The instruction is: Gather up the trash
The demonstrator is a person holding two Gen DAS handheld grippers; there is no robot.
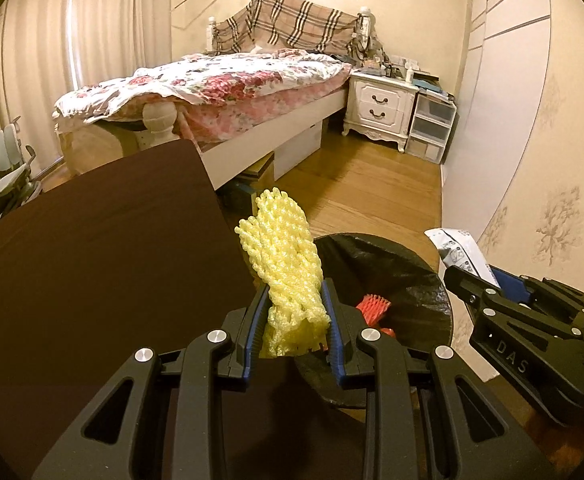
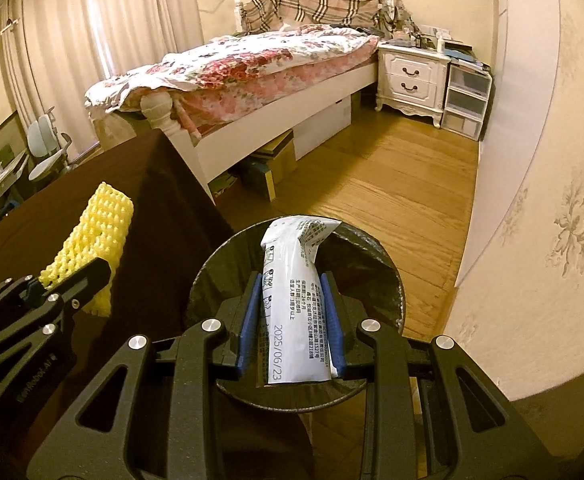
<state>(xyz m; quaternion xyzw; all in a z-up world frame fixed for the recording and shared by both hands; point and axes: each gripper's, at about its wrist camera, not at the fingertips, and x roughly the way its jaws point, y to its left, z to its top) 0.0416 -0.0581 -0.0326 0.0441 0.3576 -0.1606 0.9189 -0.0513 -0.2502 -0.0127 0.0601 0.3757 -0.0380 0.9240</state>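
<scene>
My left gripper (image 1: pixel 295 296) is shut on a yellow foam fruit net (image 1: pixel 285 256) and holds it at the right edge of the dark brown table (image 1: pixel 91 264), beside the rim of a round bin lined with a black bag (image 1: pixel 412 276). A red foam net (image 1: pixel 374 308) lies inside the bin. My right gripper (image 2: pixel 292 284) is shut on a white printed wrapper (image 2: pixel 296 300) and holds it directly over the bin (image 2: pixel 380 280). The left gripper with the yellow net (image 2: pixel 91 232) shows at the left of the right wrist view. The right gripper (image 1: pixel 472 276) shows at the right of the left wrist view.
A bed with a floral quilt (image 1: pixel 219 80) stands ahead past the table. A white nightstand (image 1: pixel 380 104) and plastic drawers (image 1: pixel 432 124) are at the back right. Wooden floor (image 2: pixel 392 184) lies beyond the bin. A papered wall (image 2: pixel 552 200) is close on the right.
</scene>
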